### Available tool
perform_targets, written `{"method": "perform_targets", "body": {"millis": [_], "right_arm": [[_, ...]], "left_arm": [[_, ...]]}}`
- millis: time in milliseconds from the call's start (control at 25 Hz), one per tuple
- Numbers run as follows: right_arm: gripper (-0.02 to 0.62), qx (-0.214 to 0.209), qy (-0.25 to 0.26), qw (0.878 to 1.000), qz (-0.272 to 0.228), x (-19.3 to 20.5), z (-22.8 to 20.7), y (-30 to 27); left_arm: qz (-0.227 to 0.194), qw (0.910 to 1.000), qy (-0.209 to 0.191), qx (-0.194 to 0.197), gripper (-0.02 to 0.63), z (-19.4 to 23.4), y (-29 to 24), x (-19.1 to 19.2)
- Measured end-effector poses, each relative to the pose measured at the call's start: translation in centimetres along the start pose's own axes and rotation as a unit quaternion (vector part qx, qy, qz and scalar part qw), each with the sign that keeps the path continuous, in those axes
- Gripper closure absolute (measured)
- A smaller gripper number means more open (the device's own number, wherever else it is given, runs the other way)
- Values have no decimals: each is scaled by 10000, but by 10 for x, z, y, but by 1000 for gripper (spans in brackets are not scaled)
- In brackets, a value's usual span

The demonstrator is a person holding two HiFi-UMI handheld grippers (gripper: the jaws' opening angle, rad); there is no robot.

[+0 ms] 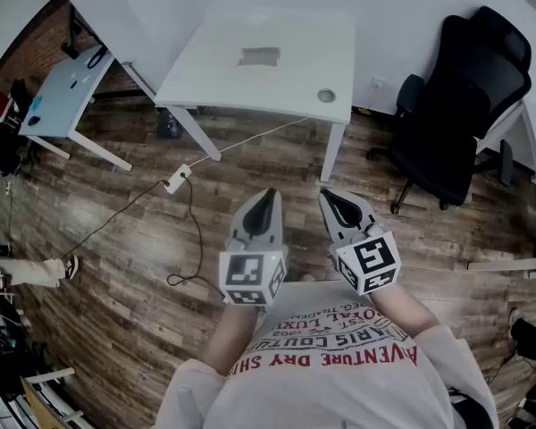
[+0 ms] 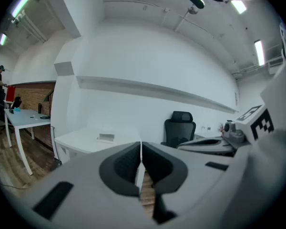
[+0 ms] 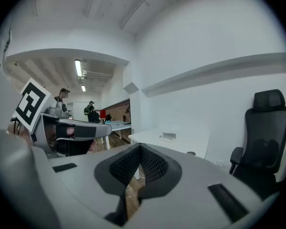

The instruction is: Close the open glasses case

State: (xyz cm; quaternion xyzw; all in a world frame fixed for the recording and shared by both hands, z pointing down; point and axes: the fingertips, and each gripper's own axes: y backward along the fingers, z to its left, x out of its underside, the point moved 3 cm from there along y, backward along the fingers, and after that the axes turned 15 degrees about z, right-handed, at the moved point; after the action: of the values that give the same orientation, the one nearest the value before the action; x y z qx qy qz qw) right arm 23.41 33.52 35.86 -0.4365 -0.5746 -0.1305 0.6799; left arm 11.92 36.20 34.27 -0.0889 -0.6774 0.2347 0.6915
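Left gripper: jaws pressed together, nothing between.
Right gripper: jaws together, empty.
Both held side by side, near, above the wooden floor.
Glasses case: on the far white table, well apart from both grippers.
Black chair: far right.

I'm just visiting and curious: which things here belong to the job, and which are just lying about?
For the job: left gripper and right gripper, jaws shut, empty; small grey item, probably the case, on the white table.
Lying about: black office chair; power strip; light blue table.
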Motion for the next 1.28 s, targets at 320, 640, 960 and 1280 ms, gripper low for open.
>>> {"method": "perform_targets", "body": {"millis": [320, 640, 960, 1280], "right_arm": [[583, 0, 9, 10000, 31, -2, -1, -3], [583, -125, -430, 9989, 123, 9, -11, -9], [583, -198, -437, 9985, 276, 3, -13, -49], [583, 47, -702, 9964, 463, -24, -27, -111]], "left_arm": [[24, 9999, 89, -65, 601, 7, 0, 2], [102, 9997, 166, -118, 601, 8, -4, 8], [259, 9989, 326, -215, 601, 47, -22, 15], [382, 9985, 383, 65, 601, 107, -71, -18]]}}
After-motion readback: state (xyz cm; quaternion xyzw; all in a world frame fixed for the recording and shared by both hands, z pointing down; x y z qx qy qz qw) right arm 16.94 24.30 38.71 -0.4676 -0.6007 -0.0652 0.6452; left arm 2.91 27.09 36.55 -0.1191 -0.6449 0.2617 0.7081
